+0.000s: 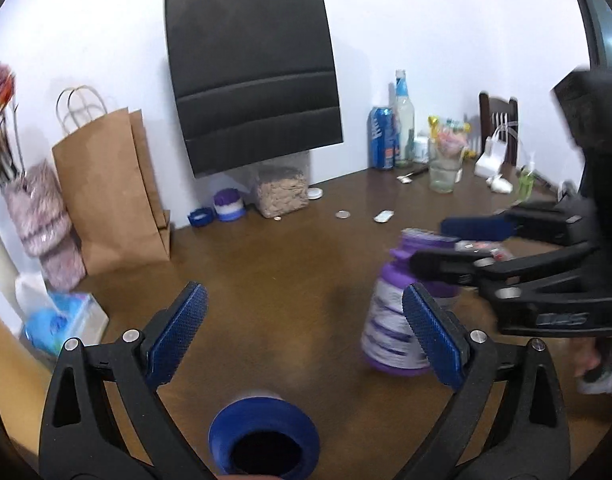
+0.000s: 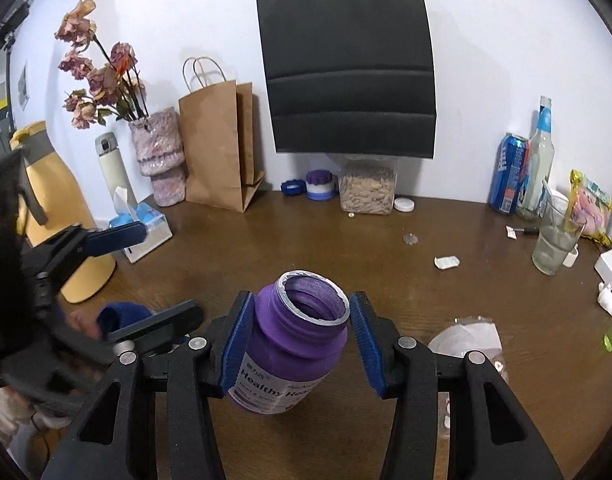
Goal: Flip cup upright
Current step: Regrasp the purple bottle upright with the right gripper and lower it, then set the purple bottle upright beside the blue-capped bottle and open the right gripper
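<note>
A purple bottle [image 2: 290, 344] without a lid stands mouth-up on the brown table [image 2: 385, 264]. It sits between the fingers of my right gripper [image 2: 300, 298]. The left pad touches it and a gap shows at the right pad, so this gripper is open. The left wrist view shows the same bottle [image 1: 385, 320], blurred, with the right gripper [image 1: 427, 244] around its neck. My left gripper [image 1: 306, 296] is open with nothing between its pads. A dark blue cup [image 1: 264, 436] sits just below it, mouth toward the camera. In the right wrist view the blue cup [image 2: 122, 316] is partly hidden behind the left gripper [image 2: 172, 272].
Along the wall stand a brown paper bag [image 2: 218, 144], a black bag [image 2: 345, 60], a clear jar [image 2: 367, 188], a blue can [image 2: 509, 172] and a glass bottle [image 2: 539, 160]. A yellow jug [image 2: 62, 216] and tissue box [image 2: 146, 224] are at left; a glass [image 2: 553, 240] at right.
</note>
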